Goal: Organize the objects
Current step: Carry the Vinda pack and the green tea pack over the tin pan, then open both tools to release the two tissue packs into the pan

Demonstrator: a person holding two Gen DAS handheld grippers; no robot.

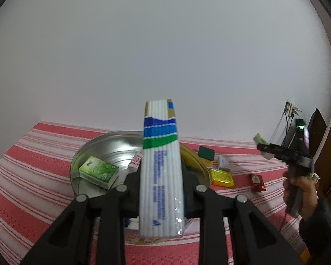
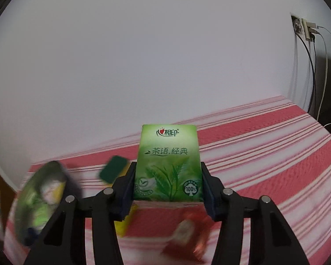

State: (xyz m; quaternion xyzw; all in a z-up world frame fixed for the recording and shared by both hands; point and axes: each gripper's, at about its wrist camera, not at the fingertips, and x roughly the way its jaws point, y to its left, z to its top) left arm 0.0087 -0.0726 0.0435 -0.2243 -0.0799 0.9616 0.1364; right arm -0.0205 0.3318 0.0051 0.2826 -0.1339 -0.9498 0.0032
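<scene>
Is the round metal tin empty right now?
No, the round metal tin already holds a green tissue pack lying on its floor.

- Left wrist view looks along its tool (image 1: 161, 190), angled down, close over the metal tray (image 1: 94, 148).
- Right wrist view likewise faces the wall.
- Both share the striped bed (image 2: 264, 154), tray, green sponge (image 1: 206, 153).

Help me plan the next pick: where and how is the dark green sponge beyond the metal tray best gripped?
Grip the sponge across its two long side edges, coming from above. It lies flat on the striped cloth, apart from the tray rim and the yellow packet, so those sides look free.
</scene>
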